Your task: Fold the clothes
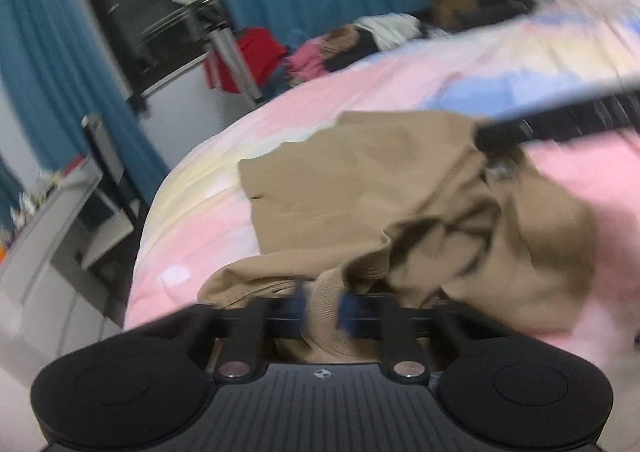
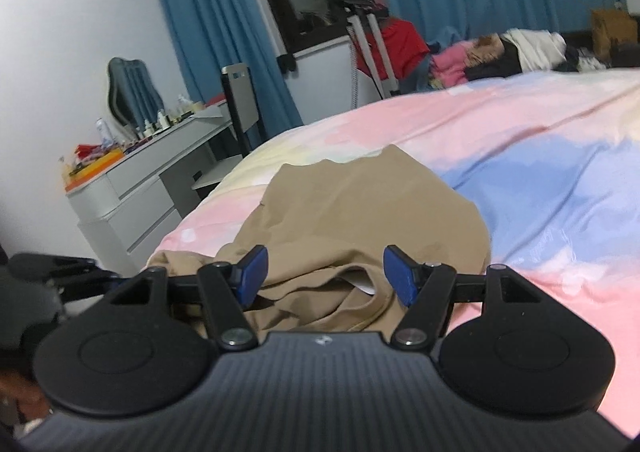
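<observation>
From the left wrist, the left tool (image 1: 323, 304) pinches a ribbed edge of the crumpled tan cloth garment (image 1: 360, 180) on the pink and blue bed cover (image 1: 460, 64). I think it should lift slowly.

From the right wrist, the right tool (image 2: 325, 274) is spread wide just above the garment's near edge. It should grab the edge beside the left tool and pull flat.

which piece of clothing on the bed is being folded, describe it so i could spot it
Find the wide bed with the pink, blue and yellow pastel cover. On its near corner lies a rumpled tan garment, right in front of both grippers. It is the only plain tan piece there; the other clothes sit piled beyond the far edge.
</observation>
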Tool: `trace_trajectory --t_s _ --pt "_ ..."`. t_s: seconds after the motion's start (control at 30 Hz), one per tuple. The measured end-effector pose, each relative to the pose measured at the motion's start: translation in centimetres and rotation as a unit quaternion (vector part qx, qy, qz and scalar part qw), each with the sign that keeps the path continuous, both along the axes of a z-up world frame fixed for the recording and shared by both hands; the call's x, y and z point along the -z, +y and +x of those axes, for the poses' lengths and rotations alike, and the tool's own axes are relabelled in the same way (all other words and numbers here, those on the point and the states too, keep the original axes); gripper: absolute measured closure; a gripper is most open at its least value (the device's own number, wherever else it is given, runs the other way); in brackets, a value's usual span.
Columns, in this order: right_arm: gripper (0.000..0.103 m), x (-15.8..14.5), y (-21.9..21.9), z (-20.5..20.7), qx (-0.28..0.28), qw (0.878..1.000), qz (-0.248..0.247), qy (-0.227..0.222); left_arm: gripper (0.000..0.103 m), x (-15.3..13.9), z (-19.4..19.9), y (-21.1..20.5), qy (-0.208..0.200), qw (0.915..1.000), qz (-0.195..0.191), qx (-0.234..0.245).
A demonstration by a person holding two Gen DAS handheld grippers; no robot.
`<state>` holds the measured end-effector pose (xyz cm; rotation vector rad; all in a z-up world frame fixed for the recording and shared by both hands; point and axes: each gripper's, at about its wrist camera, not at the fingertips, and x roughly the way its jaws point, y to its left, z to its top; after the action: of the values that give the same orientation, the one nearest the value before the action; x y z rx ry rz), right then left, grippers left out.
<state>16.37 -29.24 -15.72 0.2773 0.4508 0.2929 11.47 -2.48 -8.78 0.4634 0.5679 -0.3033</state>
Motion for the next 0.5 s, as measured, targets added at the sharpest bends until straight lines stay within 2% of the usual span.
trace_trajectory --t_s 0.03,0.1,0.27,0.37,0.5 --pt "0.036 -0.1 0.3 -0.1 -0.006 1.000 -0.008 -0.005 0.096 -0.3 0.2 0.4 -0.003 0.9998 -0.015 -0.012" --pt "0.036 -0.3 1.0 -0.4 -0.017 0.999 -0.025 -0.015 0.098 -1.9 -0.3 1.0 -0.034 0.9975 -0.059 -0.017" --pt "0.037 -0.4 2.0 -0.7 -0.018 0.998 -0.050 -0.025 0.099 -5.6 -2.9 2.1 -0.111 0.9804 -0.163 -0.012" --pt "0.037 -0.2 1.4 -0.4 0.017 0.999 -0.034 -0.008 0.099 -6.9 -4.2 2.2 -0.141 0.9723 -0.186 0.007" --pt "0.037 0.9 -0.4 0.8 0.056 0.997 0.012 0.060 0.099 -7.2 -4.4 1.9 -0.149 0.9711 -0.186 0.011"
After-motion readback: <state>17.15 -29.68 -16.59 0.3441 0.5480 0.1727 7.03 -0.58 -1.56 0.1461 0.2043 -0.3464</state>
